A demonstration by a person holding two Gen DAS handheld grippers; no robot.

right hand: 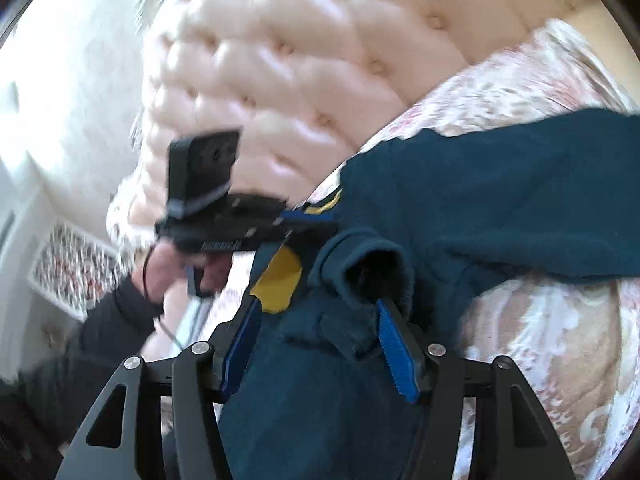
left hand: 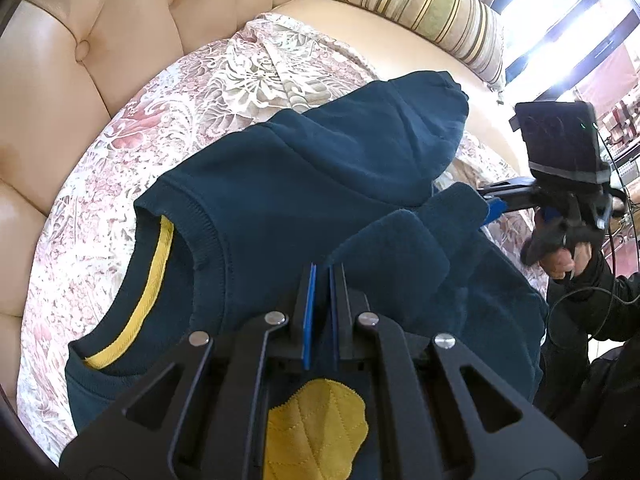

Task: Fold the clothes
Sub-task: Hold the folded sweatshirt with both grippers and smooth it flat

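Note:
A dark teal sweatshirt (left hand: 320, 168) with a yellow-lined collar (left hand: 156, 272) and a yellow patch (left hand: 316, 428) lies on a floral lace cover (left hand: 248, 76). My left gripper (left hand: 321, 270) points down at the chest beside the collar, its blue pads shut on a pinch of the sweatshirt fabric. From the right wrist, that left gripper (right hand: 308, 216) meets the sweatshirt (right hand: 500, 200) at the yellow collar edge. My right gripper (right hand: 318, 304) stands open with a sleeve cuff (right hand: 372, 276) loose between its fingers. The left wrist view has the right gripper (left hand: 494, 208) at that cuff.
The cover lies on a tufted beige sofa (left hand: 72, 72). A striped cushion (left hand: 420, 4) rests at the sofa's far end under a bright window (left hand: 568, 20). A person's hand (left hand: 564, 260) in a dark sleeve holds the right gripper, with cables trailing beside it.

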